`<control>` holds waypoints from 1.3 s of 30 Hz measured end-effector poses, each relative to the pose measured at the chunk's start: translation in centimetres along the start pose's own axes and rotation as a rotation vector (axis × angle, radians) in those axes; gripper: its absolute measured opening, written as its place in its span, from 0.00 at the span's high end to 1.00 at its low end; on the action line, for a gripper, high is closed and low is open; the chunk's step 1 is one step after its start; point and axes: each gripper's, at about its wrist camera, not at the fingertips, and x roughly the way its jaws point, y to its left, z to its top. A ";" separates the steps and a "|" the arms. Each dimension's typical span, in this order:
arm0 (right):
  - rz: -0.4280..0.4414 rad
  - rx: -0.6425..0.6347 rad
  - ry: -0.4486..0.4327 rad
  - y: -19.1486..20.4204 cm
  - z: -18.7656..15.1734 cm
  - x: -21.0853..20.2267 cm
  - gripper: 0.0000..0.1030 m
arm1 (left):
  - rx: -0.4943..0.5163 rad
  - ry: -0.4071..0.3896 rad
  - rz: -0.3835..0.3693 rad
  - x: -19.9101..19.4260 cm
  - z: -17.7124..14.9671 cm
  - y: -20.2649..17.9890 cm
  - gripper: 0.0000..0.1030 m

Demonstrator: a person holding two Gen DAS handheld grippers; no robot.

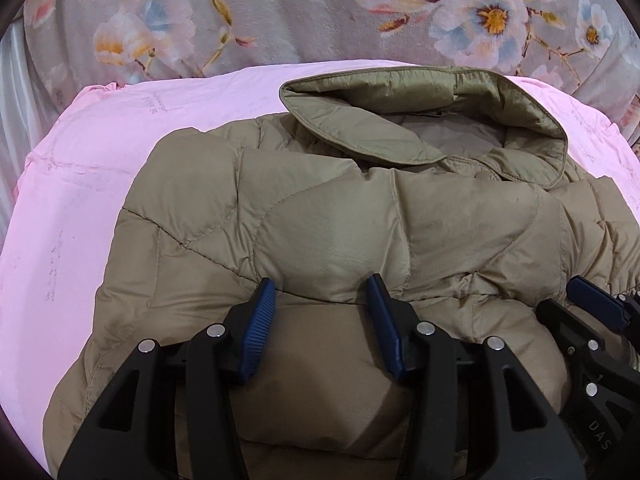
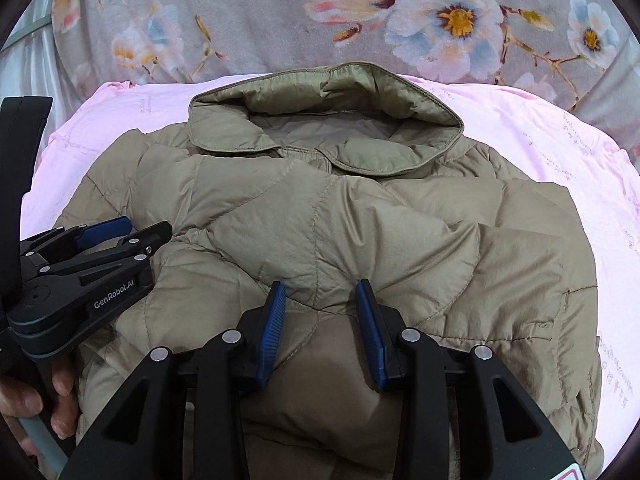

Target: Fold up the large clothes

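A khaki quilted down jacket [image 1: 340, 220] [image 2: 360, 232] lies on a pink sheet [image 1: 80, 200] [image 2: 560, 152], its wide collar [image 1: 420, 96] [image 2: 320, 120] at the far end. Its near part is folded up over the body. My left gripper [image 1: 320, 284] has its blue pads on either side of that puffy folded edge, with fabric filling the gap. My right gripper [image 2: 320, 286] holds the same edge a little further right, fabric bulging between its pads. Each gripper shows in the other's view: the right gripper [image 1: 600, 304] at the right edge, the left gripper [image 2: 120, 232] at the left edge.
A grey blanket with large flowers [image 1: 280, 12] [image 2: 280, 8] lies beyond the pink sheet. A person's hand [image 2: 40, 408] holds the left gripper's handle. A white curtain-like surface [image 1: 12, 100] stands at the far left.
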 end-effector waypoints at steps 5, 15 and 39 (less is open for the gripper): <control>0.003 0.003 0.004 0.0 0.1 0.1 0.65 | 0.009 0.003 0.009 0.1 0.0 -0.2 0.55; 0.198 0.211 -0.021 -4.8 3.6 -2.8 0.48 | -0.205 -0.016 -0.236 -4.6 5.1 4.9 0.29; 0.192 0.355 0.012 -9.2 6.3 5.2 0.99 | -0.224 0.074 -0.368 5.5 5.9 3.5 0.96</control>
